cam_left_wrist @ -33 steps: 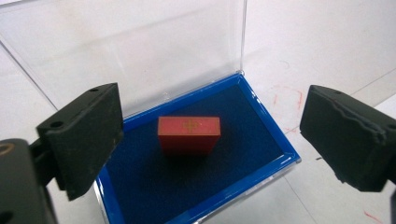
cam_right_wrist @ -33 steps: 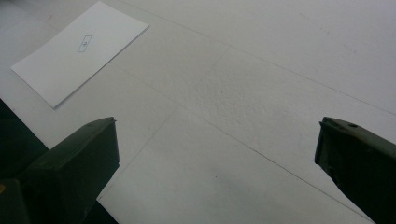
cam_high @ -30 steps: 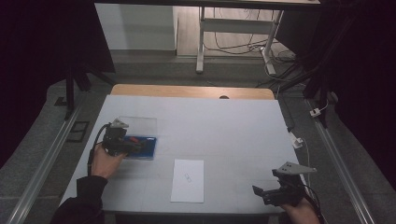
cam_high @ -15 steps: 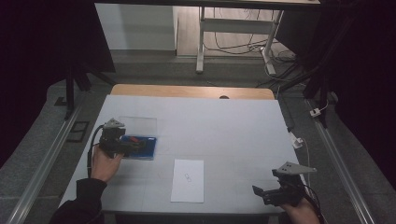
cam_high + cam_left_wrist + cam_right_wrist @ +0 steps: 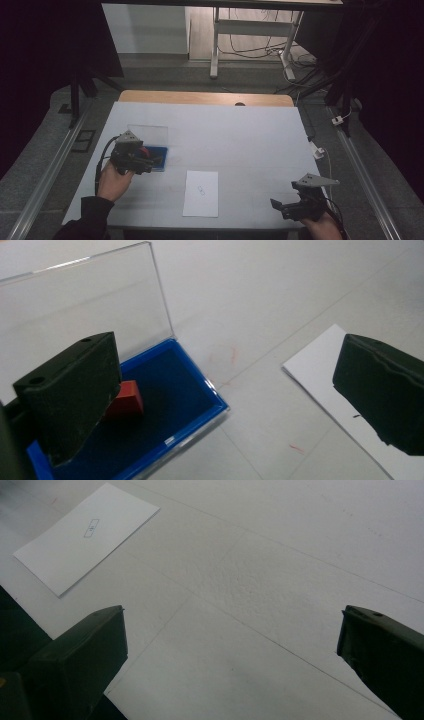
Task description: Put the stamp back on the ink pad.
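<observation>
While the left gripper hangs over the blue case, both grippers' jaws gape wide, holding nothing.

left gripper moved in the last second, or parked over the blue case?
Yes, slightly. The left gripper has slid back toward the person's side and a little left, judged against the blue case, which has stayed put. Its jaws stand open.

Left side: blue case with upright clear lid blocks passage.
Centre front: flat paper sheet, no hindrance.
Right half of table: bare, open.
</observation>
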Motion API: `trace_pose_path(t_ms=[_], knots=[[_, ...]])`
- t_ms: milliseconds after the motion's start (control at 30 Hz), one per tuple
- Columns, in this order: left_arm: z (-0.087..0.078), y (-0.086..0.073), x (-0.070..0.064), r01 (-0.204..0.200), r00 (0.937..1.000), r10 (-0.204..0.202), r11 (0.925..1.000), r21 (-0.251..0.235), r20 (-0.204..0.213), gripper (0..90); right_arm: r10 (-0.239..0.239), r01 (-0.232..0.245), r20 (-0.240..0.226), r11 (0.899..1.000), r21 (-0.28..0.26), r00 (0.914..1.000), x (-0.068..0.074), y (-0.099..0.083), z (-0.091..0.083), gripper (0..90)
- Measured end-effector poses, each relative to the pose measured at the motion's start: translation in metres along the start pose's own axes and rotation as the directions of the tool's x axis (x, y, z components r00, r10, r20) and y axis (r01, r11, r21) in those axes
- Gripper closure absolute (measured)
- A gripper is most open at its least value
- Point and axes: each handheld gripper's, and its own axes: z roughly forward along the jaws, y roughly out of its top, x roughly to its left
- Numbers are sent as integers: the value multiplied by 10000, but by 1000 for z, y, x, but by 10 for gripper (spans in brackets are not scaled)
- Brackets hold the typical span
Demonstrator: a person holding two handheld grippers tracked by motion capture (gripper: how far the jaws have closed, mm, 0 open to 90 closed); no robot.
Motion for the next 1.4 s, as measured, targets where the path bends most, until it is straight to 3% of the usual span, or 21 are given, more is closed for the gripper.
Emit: trace_pose_path(t_ms=[300,533,667,933,1400], knots=[[-14,-5,-16,-70,9997,78,9994,-337,239,0,73,-73,-44,10000,-62,10000,-1,0,-1,1],[-25,-12,-27,13,9975,18,9990,-442,701,0,141,-142,-54,9999,-86,9999,-2,0,-1,1],[-33,-17,-33,6,9973,24,9992,-409,735,0,219,-219,-18,9997,-105,9998,-2,-1,-2,0],[-48,-30,-40,-40,9979,63,9993,-359,644,0,295,-293,92,9994,-166,9995,-3,-1,-2,0],[-71,-64,-45,103,9999,-103,9999,-23,-74,0,238,-237,108,9997,-93,9997,-2,-1,-2,0]])
